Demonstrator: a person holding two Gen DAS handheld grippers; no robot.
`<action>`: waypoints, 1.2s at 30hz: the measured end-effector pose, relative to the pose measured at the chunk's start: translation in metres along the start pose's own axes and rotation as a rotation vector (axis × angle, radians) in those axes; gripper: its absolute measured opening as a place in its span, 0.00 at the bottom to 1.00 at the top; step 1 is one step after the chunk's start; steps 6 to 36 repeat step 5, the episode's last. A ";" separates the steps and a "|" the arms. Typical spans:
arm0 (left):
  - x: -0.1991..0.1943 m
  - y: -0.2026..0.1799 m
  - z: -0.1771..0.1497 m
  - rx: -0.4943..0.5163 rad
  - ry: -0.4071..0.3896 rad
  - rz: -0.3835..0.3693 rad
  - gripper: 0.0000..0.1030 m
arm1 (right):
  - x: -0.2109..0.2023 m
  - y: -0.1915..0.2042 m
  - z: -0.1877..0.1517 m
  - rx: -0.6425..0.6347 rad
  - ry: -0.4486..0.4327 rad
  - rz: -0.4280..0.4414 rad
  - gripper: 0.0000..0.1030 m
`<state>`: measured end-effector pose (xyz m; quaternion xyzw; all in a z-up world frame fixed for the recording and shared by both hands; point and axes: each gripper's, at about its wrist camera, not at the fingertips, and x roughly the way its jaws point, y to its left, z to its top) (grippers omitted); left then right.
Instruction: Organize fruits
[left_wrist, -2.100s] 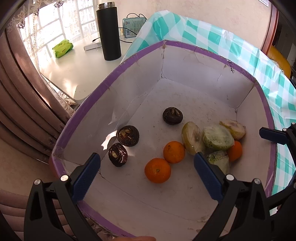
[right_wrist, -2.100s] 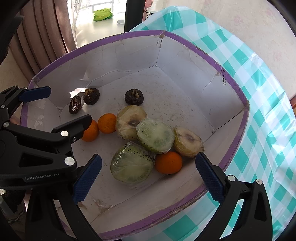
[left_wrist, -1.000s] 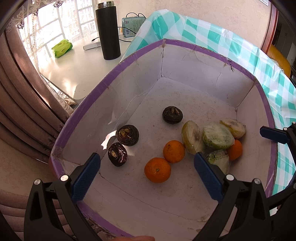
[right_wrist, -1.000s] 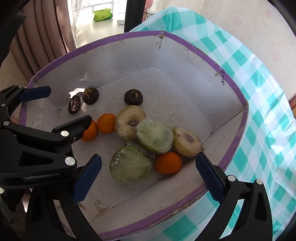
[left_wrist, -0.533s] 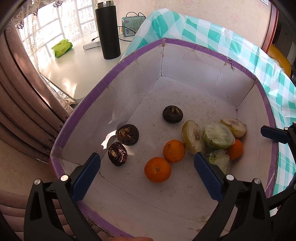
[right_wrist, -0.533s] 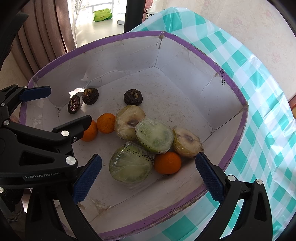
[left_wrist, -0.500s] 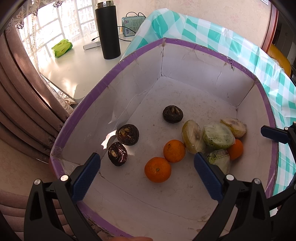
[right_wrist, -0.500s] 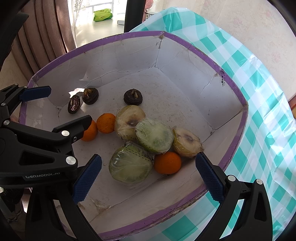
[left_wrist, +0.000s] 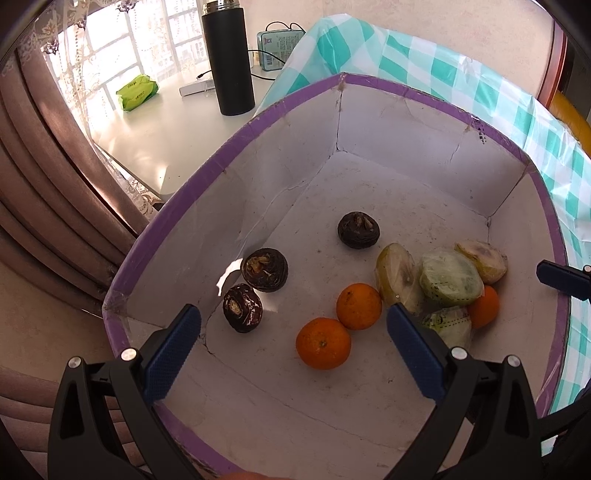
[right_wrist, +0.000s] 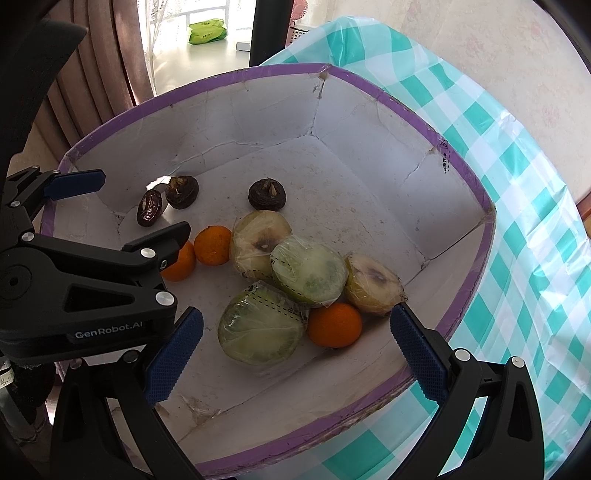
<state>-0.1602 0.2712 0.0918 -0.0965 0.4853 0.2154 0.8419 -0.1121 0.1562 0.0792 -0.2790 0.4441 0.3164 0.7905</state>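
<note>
- Left gripper (left_wrist: 293, 341) spread wide, holding nothing, above the near-left end of the box (left_wrist: 229, 158); the nearest orange (left_wrist: 323, 343) sits between its blue ridged fingers (left_wrist: 171, 354) in view, lower down on the box floor.
- Right gripper (right_wrist: 295, 350) also wide apart, empty, over the near-right edge; a wrapped green fruit half (right_wrist: 258, 328) lies just ahead between its fingers.
- Box: white foam-like walls, cracked, purple tape along the rim, on a teal-and-white checked cloth (right_wrist: 517, 206).
- Three oranges, round, dimpled skin: two touching mid-floor, one (right_wrist: 334, 325) tucked under the wrapped pile.
- Four cut fruit halves in clear film, piled touching at the right.
- Three dark brown wrinkled chestnut-like bulbs (left_wrist: 264, 269): two together by the left wall, one apart mid-floor.
- Black flask (left_wrist: 229, 55) on the white tabletop (left_wrist: 147, 133) beyond.
</note>
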 end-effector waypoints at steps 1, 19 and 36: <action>0.000 0.000 0.000 -0.003 0.003 0.003 0.98 | 0.000 0.000 0.000 0.000 -0.002 0.000 0.95; -0.010 -0.004 0.002 -0.026 -0.023 0.114 0.98 | -0.004 0.001 -0.001 0.004 -0.040 0.004 0.95; -0.010 -0.004 0.002 -0.026 -0.023 0.114 0.98 | -0.004 0.001 -0.001 0.004 -0.040 0.004 0.95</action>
